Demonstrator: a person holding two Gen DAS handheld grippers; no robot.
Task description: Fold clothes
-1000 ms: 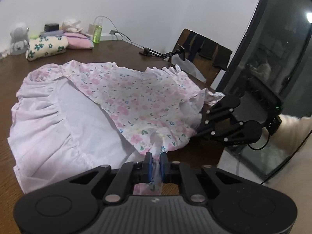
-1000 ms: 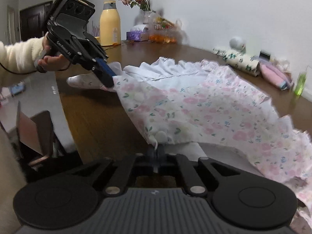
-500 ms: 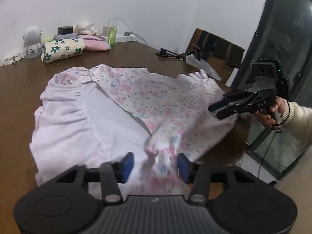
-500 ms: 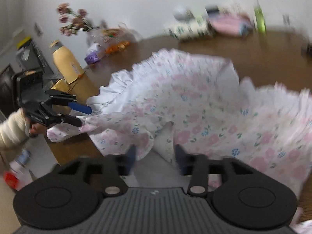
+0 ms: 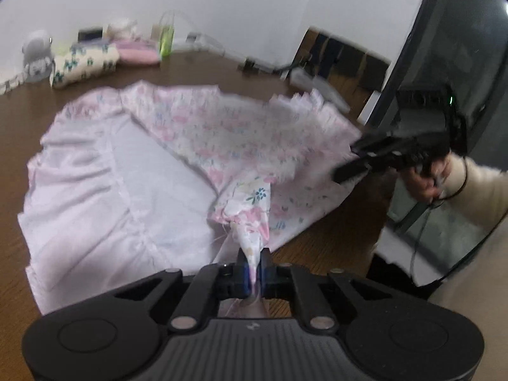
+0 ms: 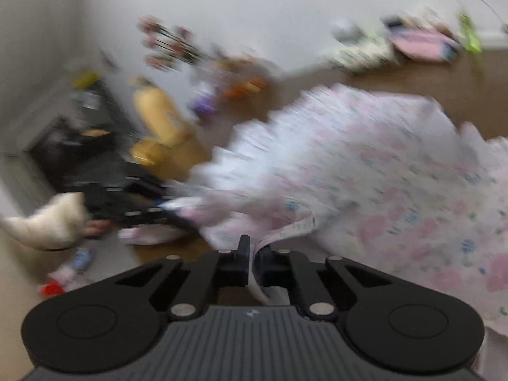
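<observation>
Both your tongs, left [image 5: 253, 262] and right [image 6: 251, 255], are clamped on the floral dress's [image 5: 222, 139] near edge, lifting it off the counter [image 5: 19, 111], likely to fold over.

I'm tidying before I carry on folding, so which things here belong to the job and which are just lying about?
Job: pink floral ruffled cotton dress; left hand-held gripper; right hand-held gripper.

Lying about: green plastic bottle; cream floral fabric roll; folded pink cloth; yellow flask.
</observation>
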